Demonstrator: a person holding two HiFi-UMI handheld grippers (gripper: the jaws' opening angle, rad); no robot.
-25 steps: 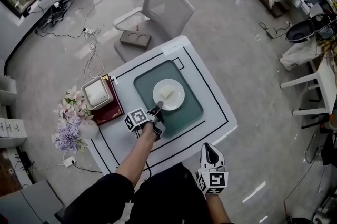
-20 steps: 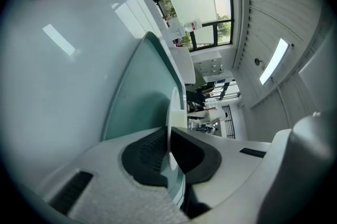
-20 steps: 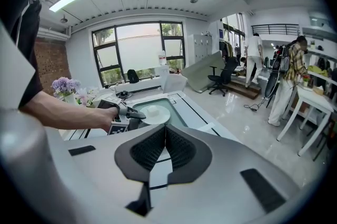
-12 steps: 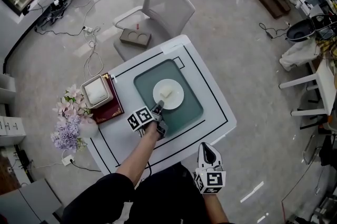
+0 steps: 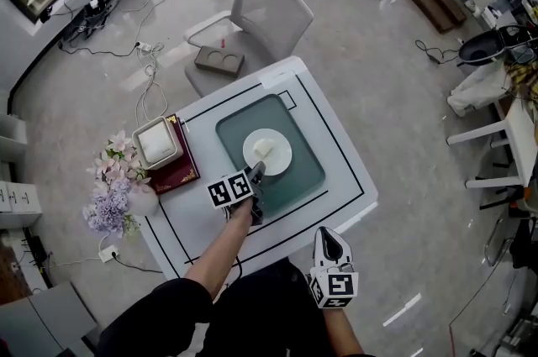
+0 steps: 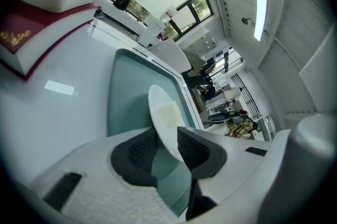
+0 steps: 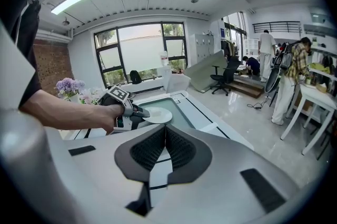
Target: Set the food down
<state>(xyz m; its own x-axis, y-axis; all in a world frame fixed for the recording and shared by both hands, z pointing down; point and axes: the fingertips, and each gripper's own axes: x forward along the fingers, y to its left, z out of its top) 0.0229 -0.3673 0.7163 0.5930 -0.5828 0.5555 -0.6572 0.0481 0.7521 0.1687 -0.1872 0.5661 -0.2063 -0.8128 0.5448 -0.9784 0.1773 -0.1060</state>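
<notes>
A white plate (image 5: 267,151) with a pale piece of food (image 5: 264,149) lies on the green mat (image 5: 304,179) in the middle of the white table (image 5: 345,170). My left gripper (image 5: 256,171) is at the plate's near rim. In the left gripper view the rim of the plate (image 6: 164,112) runs between the two pads; the jaws are opening, and a gap shows beside the left pad. My right gripper (image 5: 330,236) hangs off the table's front edge, shut, with nothing in it. The right gripper view shows its pads (image 7: 176,146) meeting, and the left gripper (image 7: 136,112) at the plate (image 7: 157,115) beyond.
A white tissue box (image 5: 155,144) sits on a red book (image 5: 174,172) at the table's left, with a bunch of flowers (image 5: 109,196) beside it. A grey chair (image 5: 267,9) with a brown holder (image 5: 217,60) on its seat stands behind the table.
The left gripper has rolled a little at the plate's rim, its marker cube turning. The plate has stayed on the mat. The right gripper has barely shifted.
</notes>
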